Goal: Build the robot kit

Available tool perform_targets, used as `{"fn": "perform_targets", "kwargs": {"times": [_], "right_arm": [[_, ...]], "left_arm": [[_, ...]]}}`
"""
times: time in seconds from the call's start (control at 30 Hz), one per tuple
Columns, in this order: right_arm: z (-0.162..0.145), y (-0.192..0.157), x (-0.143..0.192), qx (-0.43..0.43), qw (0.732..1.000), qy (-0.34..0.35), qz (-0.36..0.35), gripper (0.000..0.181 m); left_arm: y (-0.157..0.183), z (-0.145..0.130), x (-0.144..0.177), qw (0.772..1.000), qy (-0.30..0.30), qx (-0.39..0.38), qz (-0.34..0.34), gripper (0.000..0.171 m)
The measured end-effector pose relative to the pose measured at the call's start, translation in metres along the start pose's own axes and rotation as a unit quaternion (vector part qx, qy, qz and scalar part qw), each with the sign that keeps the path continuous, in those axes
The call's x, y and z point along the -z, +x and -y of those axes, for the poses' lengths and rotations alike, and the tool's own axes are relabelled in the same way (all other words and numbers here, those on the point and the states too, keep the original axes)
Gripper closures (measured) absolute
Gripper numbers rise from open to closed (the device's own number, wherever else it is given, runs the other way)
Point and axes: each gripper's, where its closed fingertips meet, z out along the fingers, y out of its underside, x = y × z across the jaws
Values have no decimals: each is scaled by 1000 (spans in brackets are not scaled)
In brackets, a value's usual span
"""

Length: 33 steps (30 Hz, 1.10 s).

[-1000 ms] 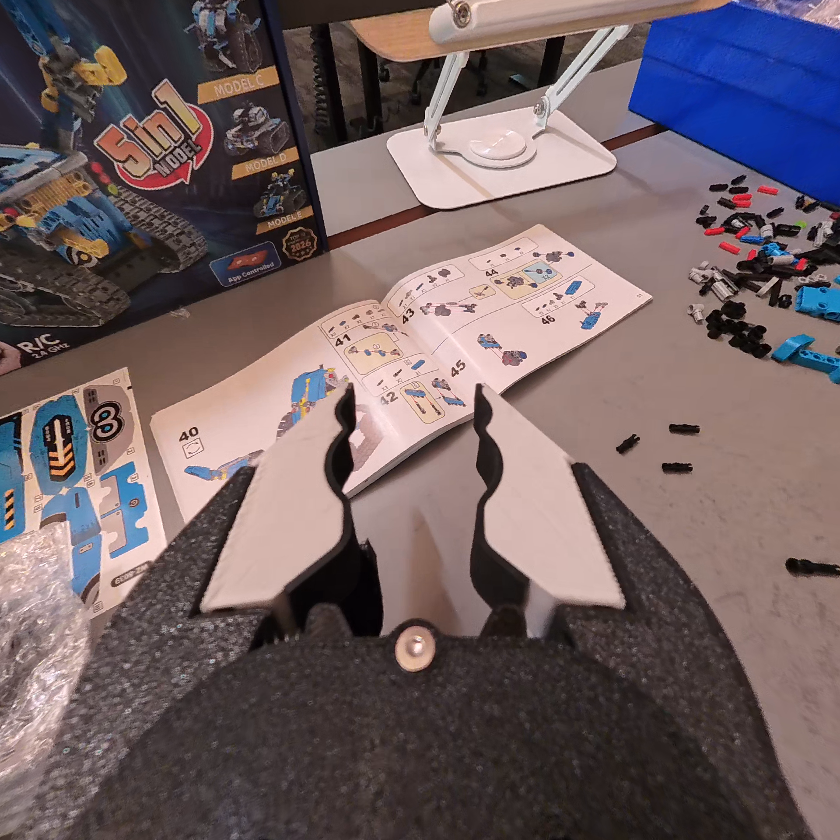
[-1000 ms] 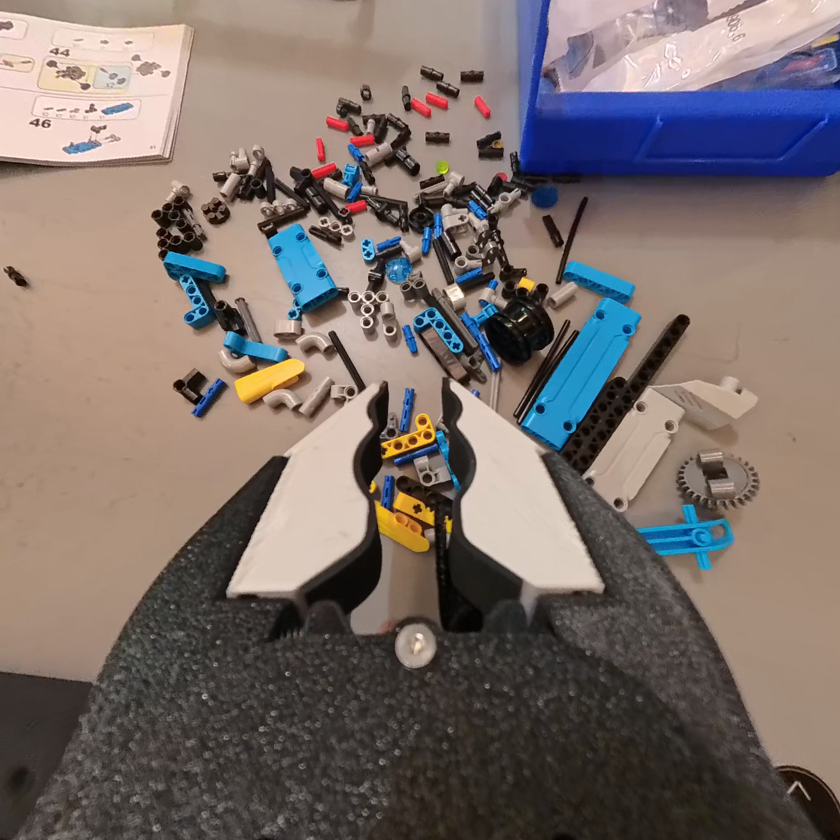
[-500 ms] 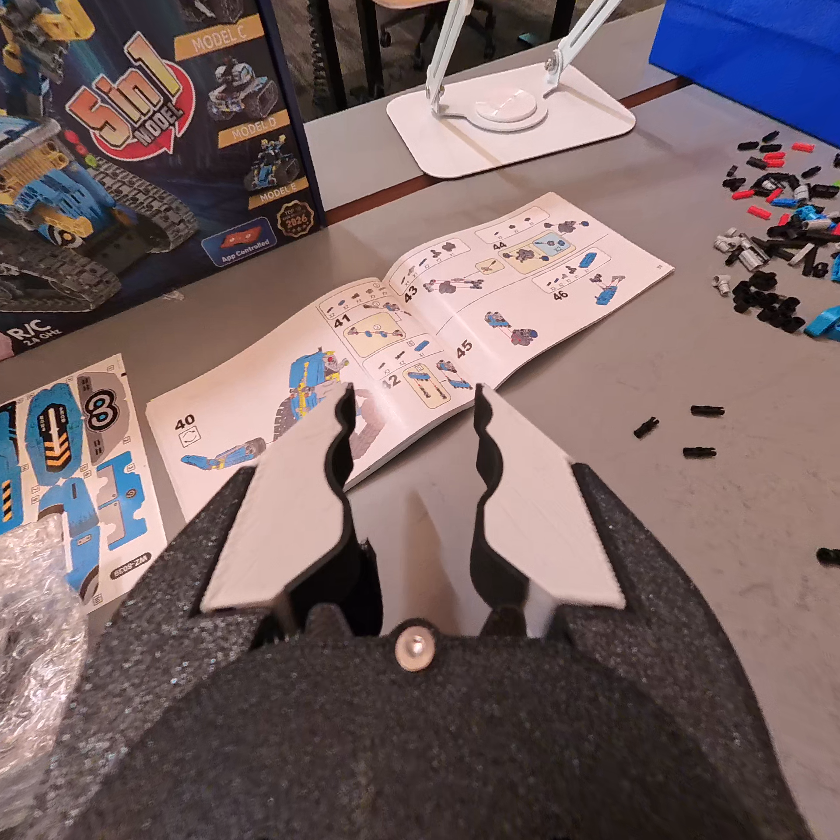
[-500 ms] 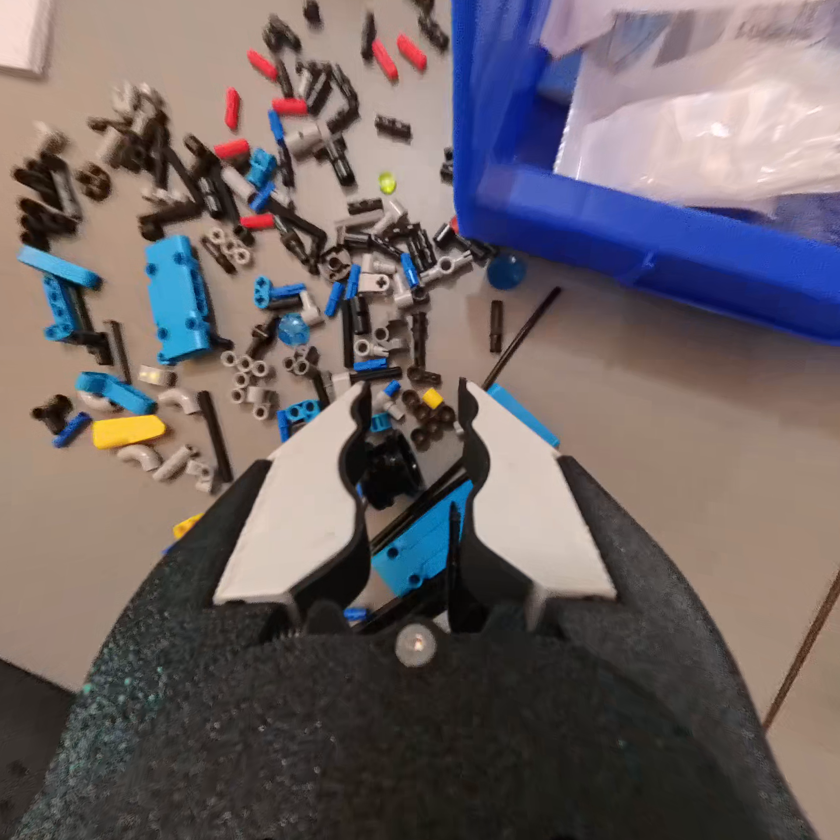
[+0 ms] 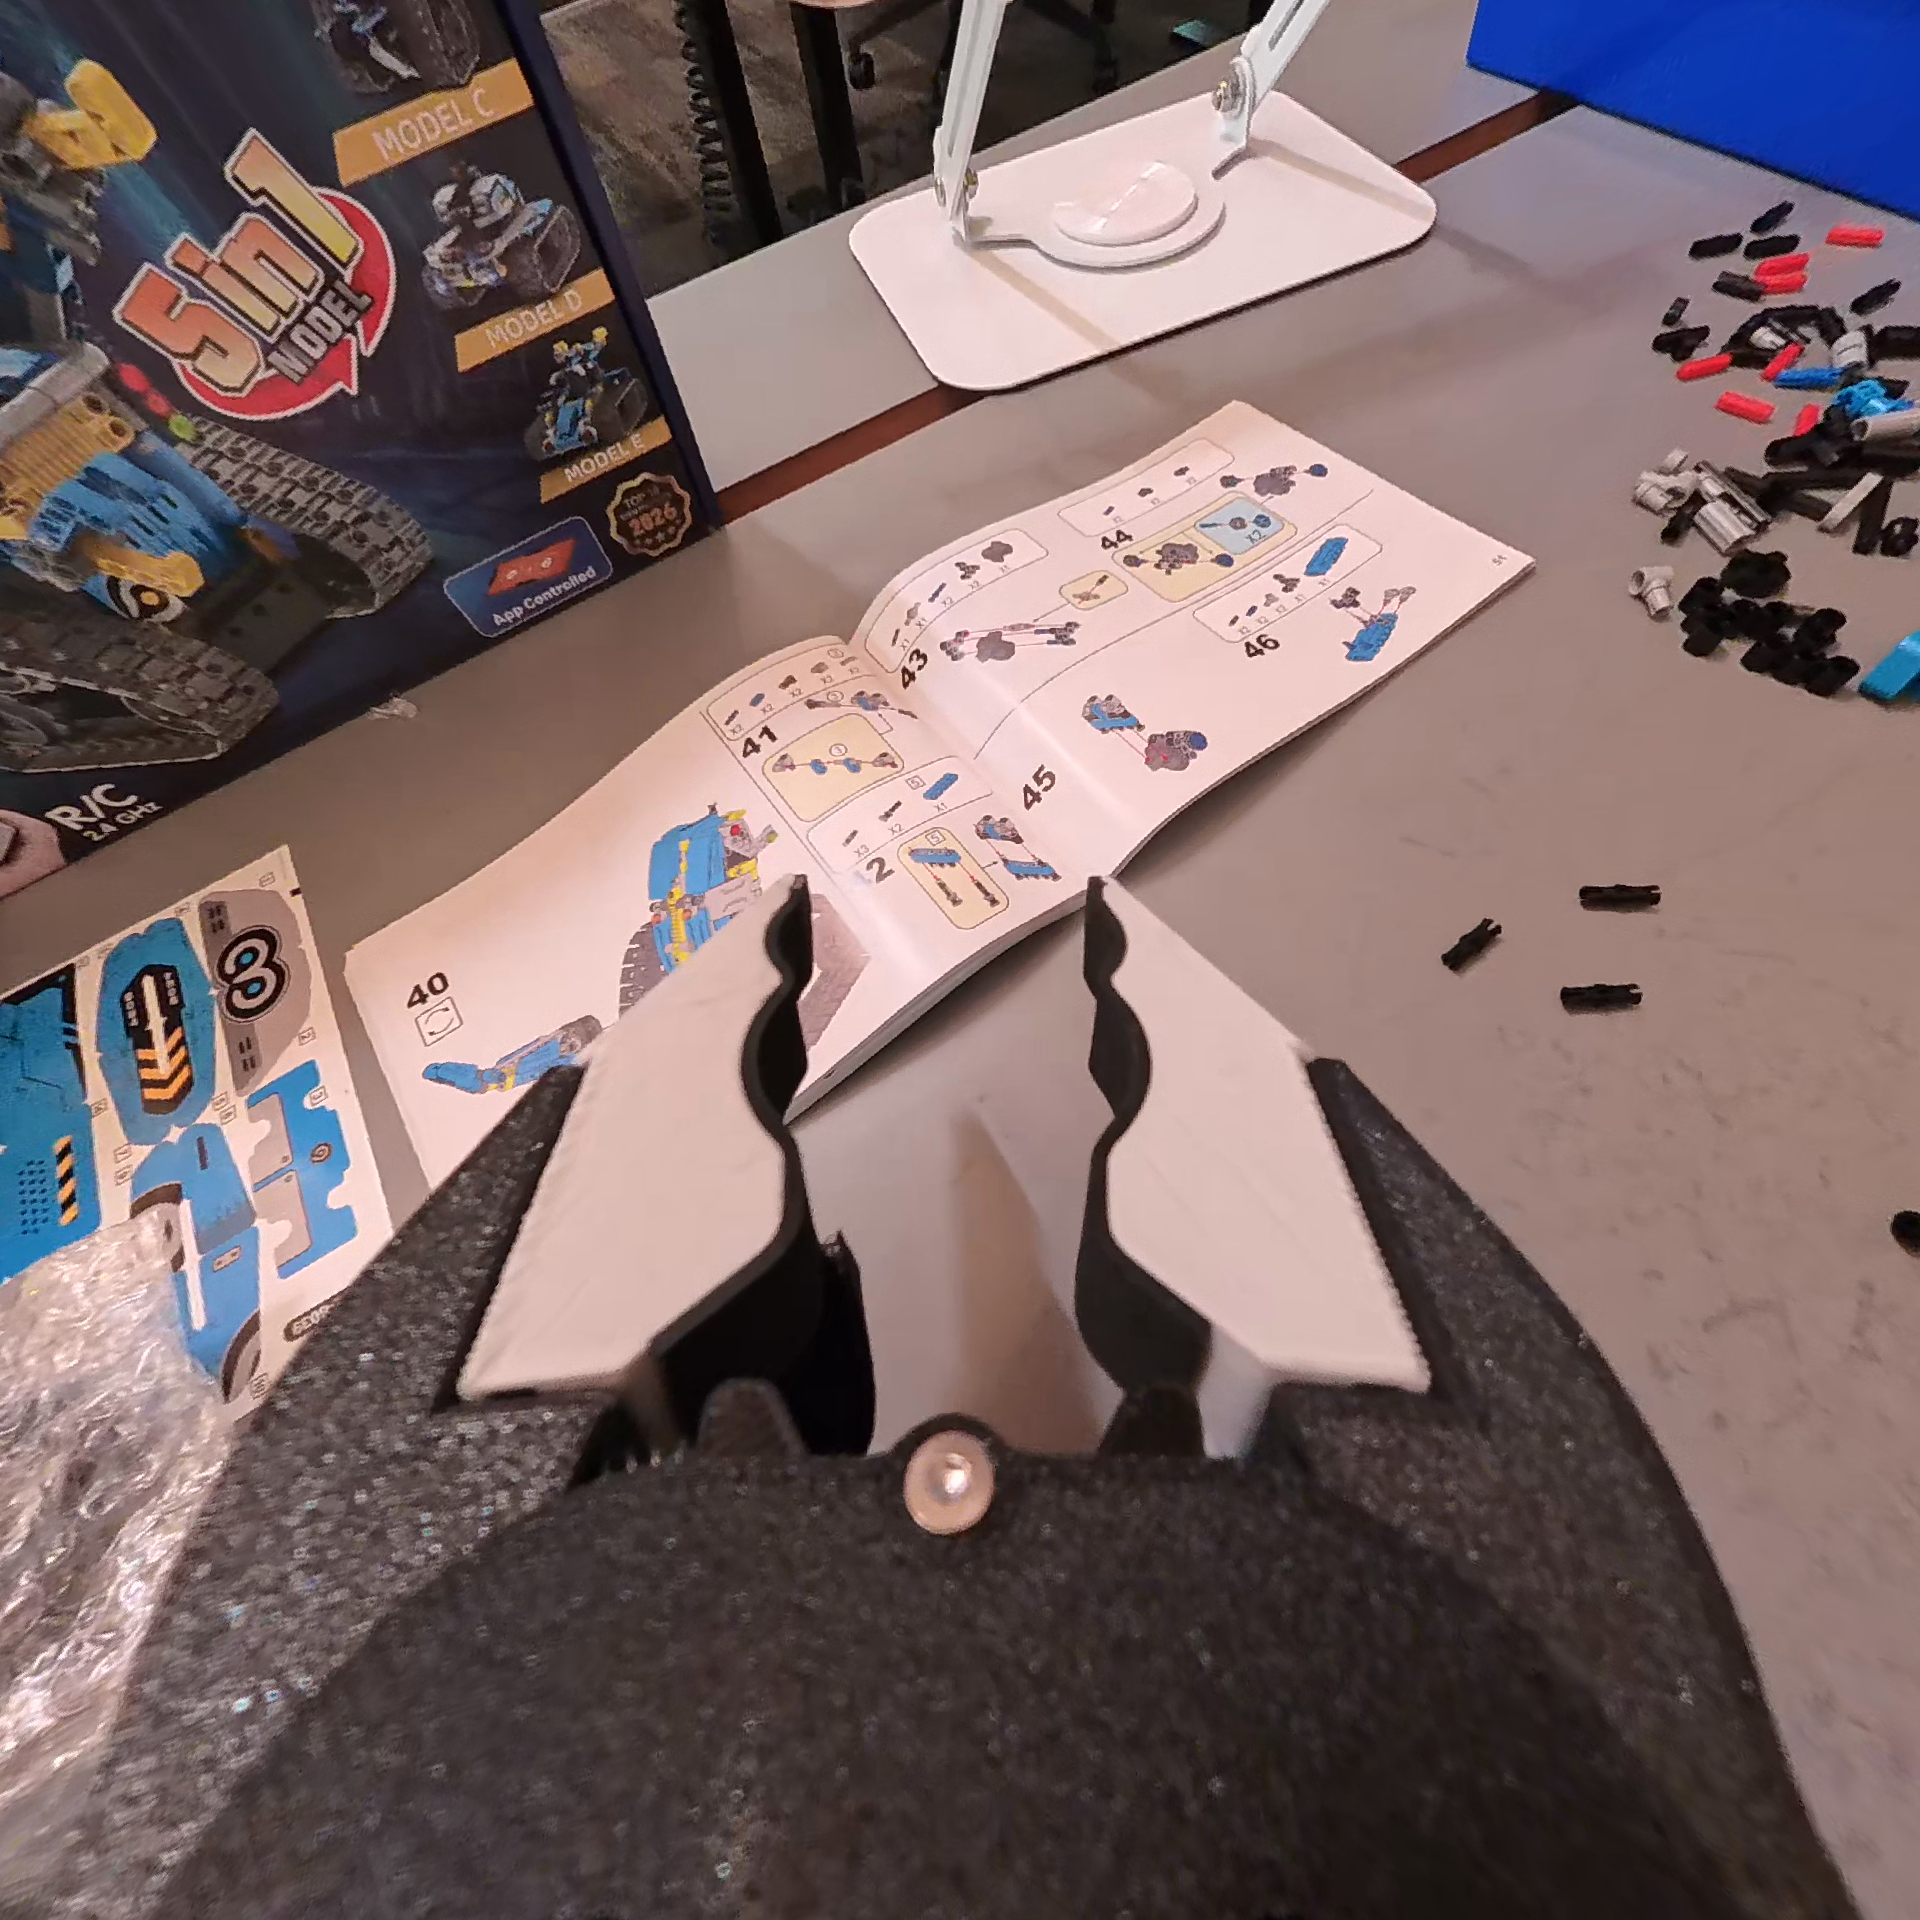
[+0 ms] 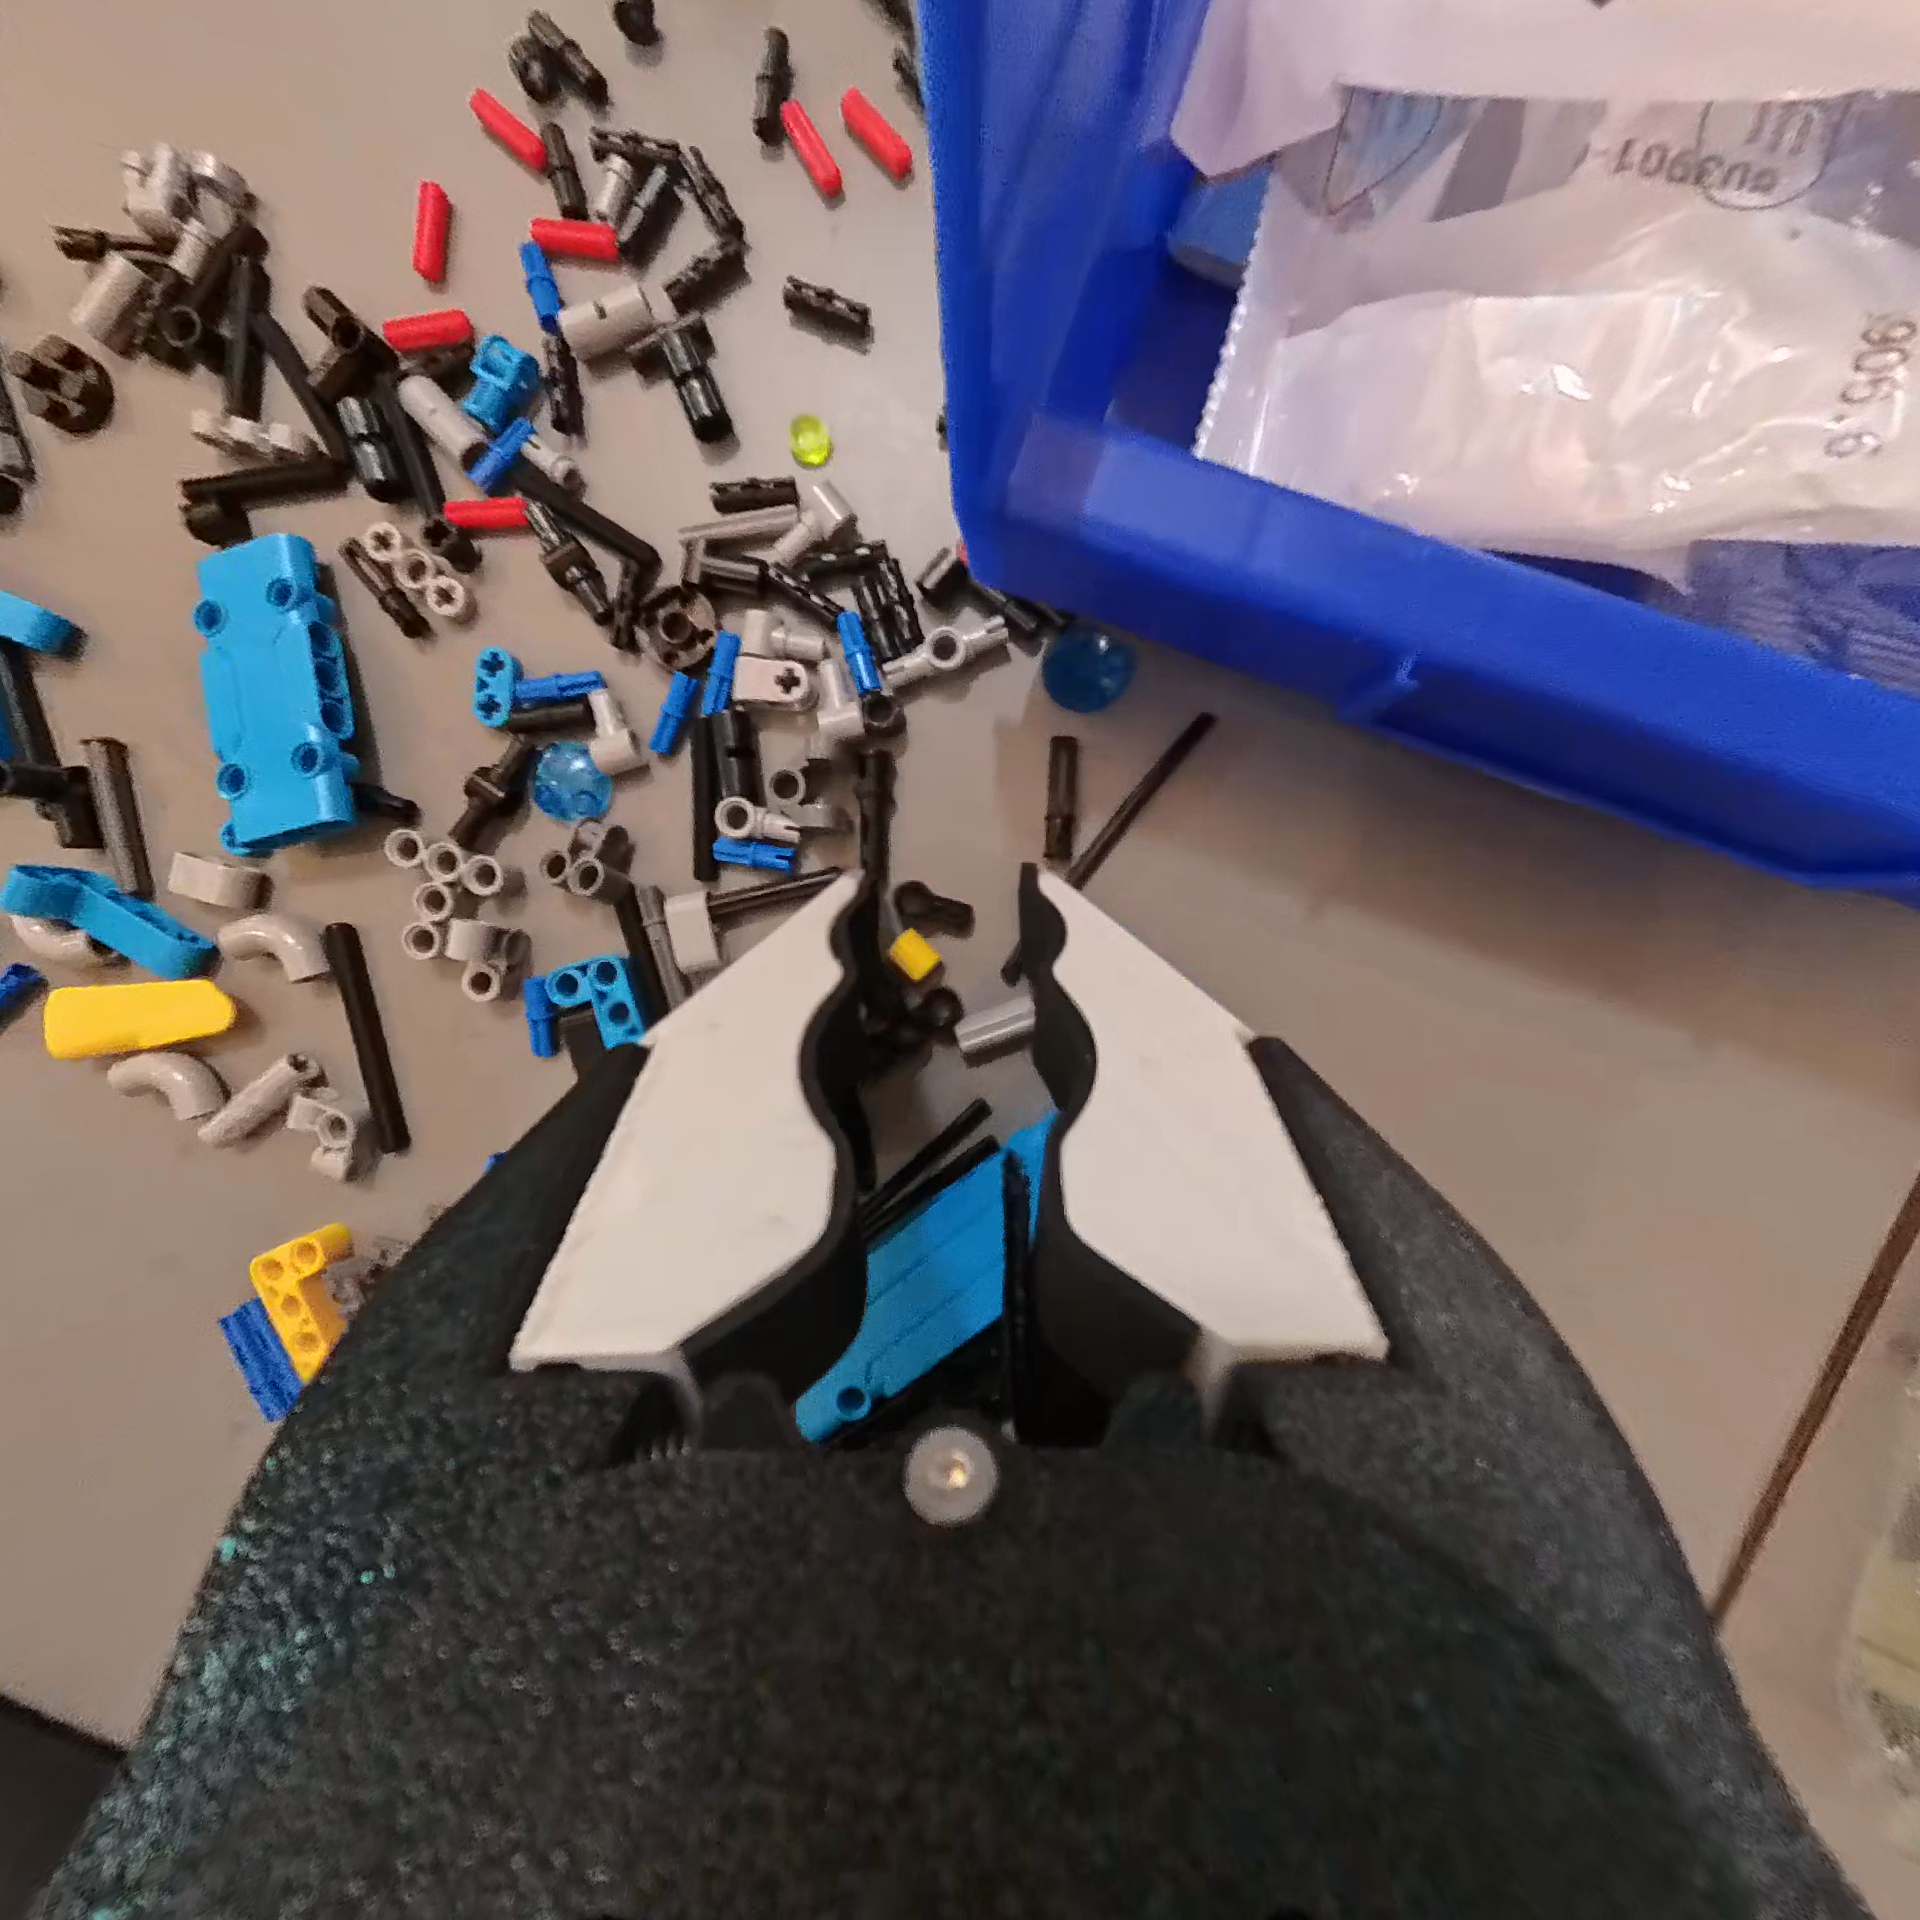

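Note:
My left gripper [image 5: 943, 902] is open and empty, held above the near edge of an open instruction booklet [image 5: 1039, 707] on the grey table. My right gripper [image 6: 940, 883] is open and empty, hovering over a spread of small building parts [image 6: 582, 582]: black pins, grey connectors, red pins, blue beams. A small yellow piece [image 6: 911, 953] and black connectors lie between its fingertips. A long light-blue panel [image 6: 914, 1299] and black axles lie under the gripper. A blue bin [image 6: 1455, 644] holding clear plastic bags [image 6: 1558, 395] stands to the right.
A toy kit box [image 5: 260, 364] stands at the back left, a sticker sheet [image 5: 156, 1091] and bubble wrap [image 5: 73, 1507] at the left. A white lamp base [image 5: 1143, 239] sits behind the booklet. Three loose black pins [image 5: 1600, 945] lie right of the left gripper. The grippers' ends are close to 45 cm from one another.
My right gripper has moved right and forward over the parts towards the blue bin and opened slightly wider. My left gripper has drifted a little; its jaws stay open.

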Motion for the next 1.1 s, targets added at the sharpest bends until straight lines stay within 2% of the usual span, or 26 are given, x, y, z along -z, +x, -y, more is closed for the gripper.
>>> {"fn": "perform_targets", "kwargs": {"times": [0.17, 0.3, 0.37, 0.43, 0.77, 0.9, 1.0, 1.1], "right_arm": [[6, -10, -4, -6, 999, 5, 32, 155], [8, -13, -7, -3, 999, 2, 32, 157], [8, -10, -6, 2, 1000, -1, 19, 177], [6, -5, -3, 5, 1000, -1, 3, 177], [14, -24, 45, -13, 997, 76, 28, 178], [19, -70, 64, 1, 992, 82, 91, 178], [15, -135, 56, 48, 990, 55, 121, 178], [6, -224, 42, 122, 976, 44, 174, 178]], "left_arm": [[-1, 0, 1, 1000, 1, 2, 1, 119], [-1, 0, 0, 1000, 0, 0, 2, 119], [-1, 0, 0, 1000, 0, 0, 2, 119], [-1, 0, 1, 1000, 0, 1, 2, 119], [0, 1, 1, 1000, 1, 0, 1, 119], [-1, 1, 1, 1000, 1, 2, 2, 119], [-1, 1, 1, 1000, 1, -1, 3, 119], [-1, 1, 1, 1000, 1, -2, 3, 119]]}}
